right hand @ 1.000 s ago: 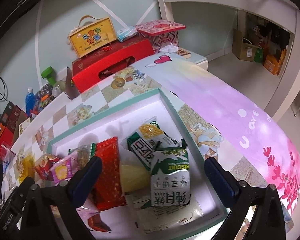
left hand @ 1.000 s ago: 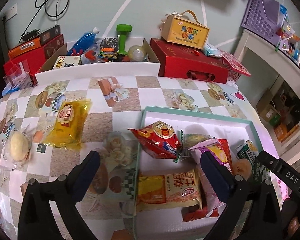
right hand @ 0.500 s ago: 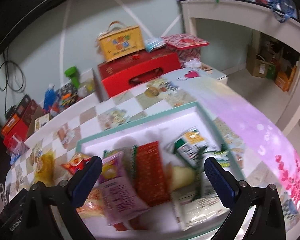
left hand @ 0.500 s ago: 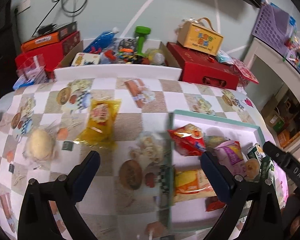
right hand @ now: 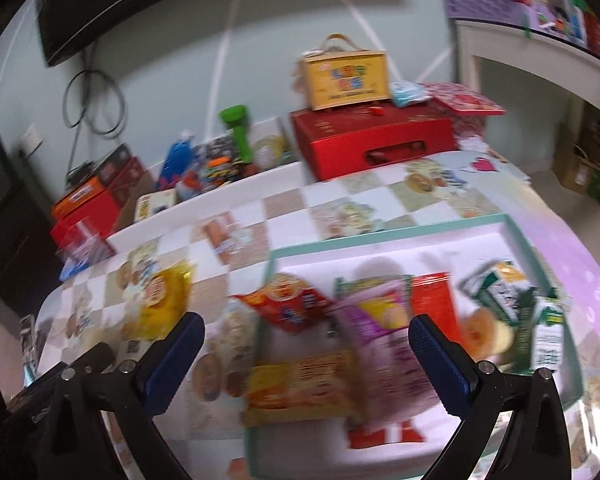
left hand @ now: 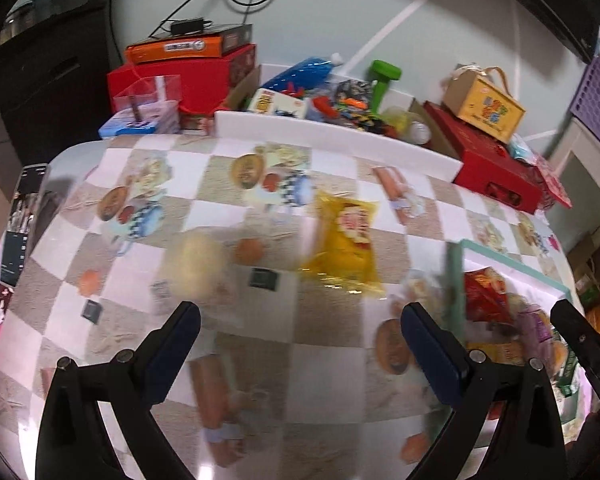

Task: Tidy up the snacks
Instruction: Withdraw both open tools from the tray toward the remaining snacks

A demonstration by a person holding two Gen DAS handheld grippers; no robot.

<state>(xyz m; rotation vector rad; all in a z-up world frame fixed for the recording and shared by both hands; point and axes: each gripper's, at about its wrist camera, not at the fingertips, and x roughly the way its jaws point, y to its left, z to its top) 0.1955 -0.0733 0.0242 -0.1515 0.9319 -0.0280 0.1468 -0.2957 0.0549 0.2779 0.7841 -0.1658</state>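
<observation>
Both tongs are spread wide with nothing between the pads. Left tongs (left hand: 300, 330) hover over the checkered tabletop (left hand: 332, 368), well left of the tray. Ahead of them on the cloth: a yellow snack bag (left hand: 346, 246) just past the gap between the fingers, and a pale round bun (left hand: 196, 262) in clear wrap further left, blurred. The two sit apart and neither touches the tray. Right tongs (right hand: 306, 338) hang over the near-left part of the teal-rimmed tray (right hand: 384, 236), which lies on the right half of the tabletop. In the tray, all overlapping: a red chip bag (right hand: 284, 300) at the left, partly over the rim, a purple packet (right hand: 380, 328) in the middle, an orange-yellow wafer pack (right hand: 300, 384) at the near left, a red packet (right hand: 432, 300) behind the purple one, a round pastry (right hand: 486, 334), and green biscuit packs (right hand: 520, 308) at the right end. Motion blur makes labels unreadable. At the tabletop's left edge lies a phone (left hand: 22, 216). Behind the tabletop: a red box (right hand: 374, 144) carrying a yellow gift box (right hand: 346, 76), and a green dumbbell (right hand: 238, 130) in an open carton.
</observation>
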